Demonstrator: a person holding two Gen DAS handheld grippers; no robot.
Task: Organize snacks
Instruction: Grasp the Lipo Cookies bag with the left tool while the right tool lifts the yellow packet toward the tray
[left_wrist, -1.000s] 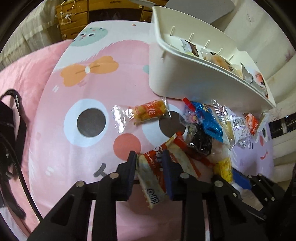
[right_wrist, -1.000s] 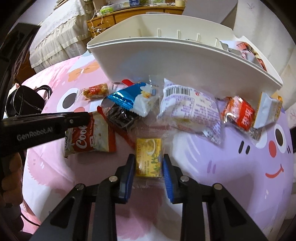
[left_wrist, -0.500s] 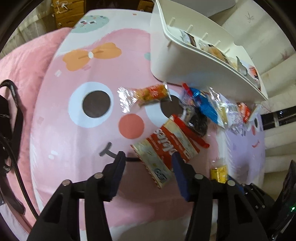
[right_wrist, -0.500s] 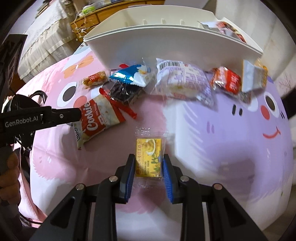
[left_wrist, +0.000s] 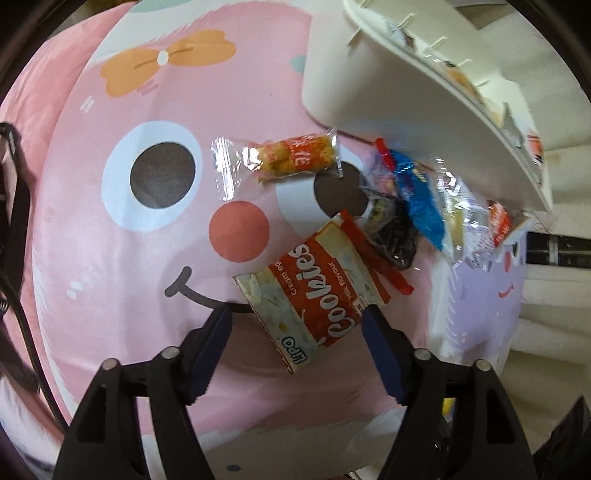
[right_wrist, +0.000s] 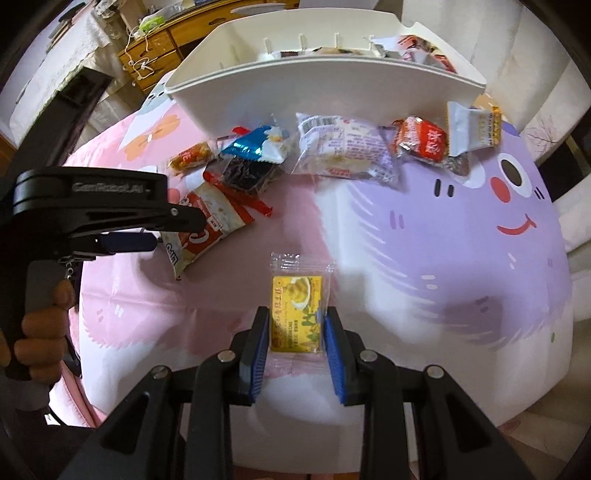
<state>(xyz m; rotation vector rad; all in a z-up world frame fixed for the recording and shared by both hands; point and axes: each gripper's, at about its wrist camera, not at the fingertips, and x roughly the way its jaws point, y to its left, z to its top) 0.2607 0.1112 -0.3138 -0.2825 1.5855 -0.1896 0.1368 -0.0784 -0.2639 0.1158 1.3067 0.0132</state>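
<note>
Left gripper (left_wrist: 295, 317) points down over the pink cartoon-face cloth (left_wrist: 129, 258), jaws opening and already spread wide — the red-and-white Cookies packet (left_wrist: 314, 291) lies flat on the cloth between the two blue pads, neither pad pressing it. Right gripper (right_wrist: 295, 325) is pinching a small yellow snack packet (right_wrist: 296, 314) in a clear wrapper, pads tight on both sides, packet lifted clear of the cloth. Left hand (right_wrist: 37, 325) grips its tool's handle at the left edge of the right wrist view. White divided bin (right_wrist: 325, 81) stands at the far side of the cloth with several wrapped snacks already in its right-hand compartments. Loose snacks lie in a row just in front of the bin wall: orange rice-cracker pack (left_wrist: 291, 157), blue foil packet (right_wrist: 255, 146) overlapping a dark clear-wrapped snack (right_wrist: 247, 173), big white barcode bag (right_wrist: 343, 149), red packet (right_wrist: 421, 142), white-and-yellow packet (right_wrist: 472, 127) leaning against the bin. A red strip (left_wrist: 373, 254) sits beside the Cookies packet's top edge. Wooden drawers (right_wrist: 155, 48) in the background — blurry.
</note>
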